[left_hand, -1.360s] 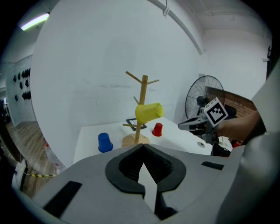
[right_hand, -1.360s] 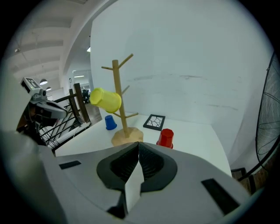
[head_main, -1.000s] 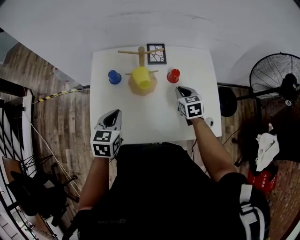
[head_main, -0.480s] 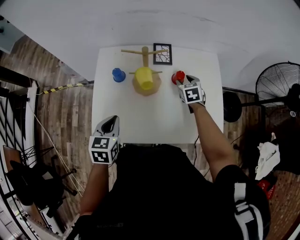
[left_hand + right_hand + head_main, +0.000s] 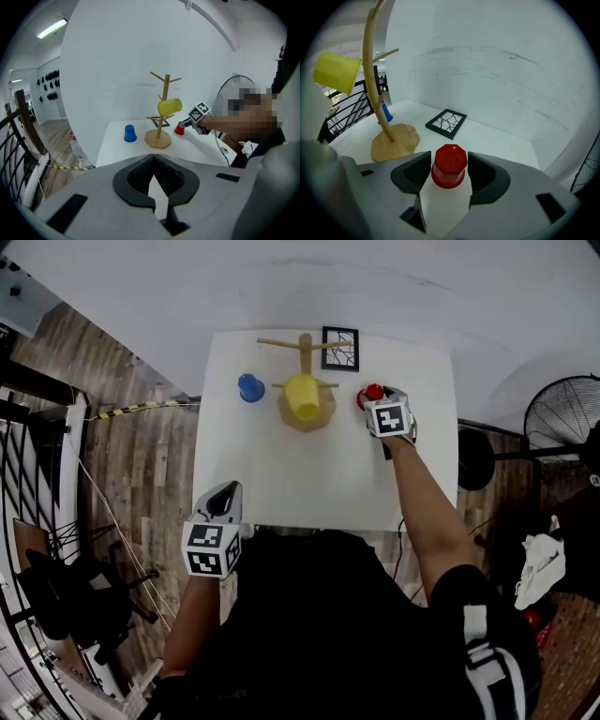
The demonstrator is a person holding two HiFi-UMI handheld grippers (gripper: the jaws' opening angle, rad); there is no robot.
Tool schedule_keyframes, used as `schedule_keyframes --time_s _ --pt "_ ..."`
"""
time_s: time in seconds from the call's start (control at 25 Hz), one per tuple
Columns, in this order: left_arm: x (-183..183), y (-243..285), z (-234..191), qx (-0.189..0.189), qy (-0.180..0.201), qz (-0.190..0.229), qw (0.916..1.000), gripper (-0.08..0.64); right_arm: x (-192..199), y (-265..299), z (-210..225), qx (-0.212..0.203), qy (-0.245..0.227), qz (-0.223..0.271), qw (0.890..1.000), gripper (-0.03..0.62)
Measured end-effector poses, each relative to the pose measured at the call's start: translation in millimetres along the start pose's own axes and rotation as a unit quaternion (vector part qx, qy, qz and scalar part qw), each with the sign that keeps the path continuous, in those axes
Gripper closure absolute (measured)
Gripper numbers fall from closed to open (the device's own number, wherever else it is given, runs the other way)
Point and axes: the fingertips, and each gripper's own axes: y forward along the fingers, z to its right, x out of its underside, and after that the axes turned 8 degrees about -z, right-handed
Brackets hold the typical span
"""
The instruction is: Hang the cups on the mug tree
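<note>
From above, the red cup (image 5: 372,392) is only a small patch at the tip of the right gripper (image 5: 380,399), partly covered by that gripper's marker cube. The right gripper view shows it whole. It stands upside down on the white table (image 5: 309,474), eight-sided base up and rim down, so its long axis is vertical. It sits between the two jaws, which are opening, and the dark pads look just clear of its sides. That view also shows the black picture frame (image 5: 446,123) lying flat behind the cup. The mug tree (image 5: 372,93) rises at the left with the yellow cup (image 5: 337,72) high on a peg. The left gripper view gives the side-on picture that the head view flattens. In it the yellow cup lies roughly level across the trunk, though I cannot tell which end is its mouth. The blue cup (image 5: 130,133) stands upside down to the left of the wooden base. The left gripper (image 5: 153,161) has its jaws pressed together on nothing, and the head view places it off the table's near edge, by the person's body.
</note>
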Motion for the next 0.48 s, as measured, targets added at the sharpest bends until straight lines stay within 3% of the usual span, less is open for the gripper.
schedule_keyframes --time_s 0.28,0.48 --pt "1 -1 -5 0.002 0.006 -0.002 1.0 0.545 10 0 5 0.009 0.023 -0.026 0.999 0.379" --pt "-5 1 -3 0.012 0.027 0.003 0.9996 0.545 5 -13 -2 -0.001 0.02 -0.015 1.0 0.38"
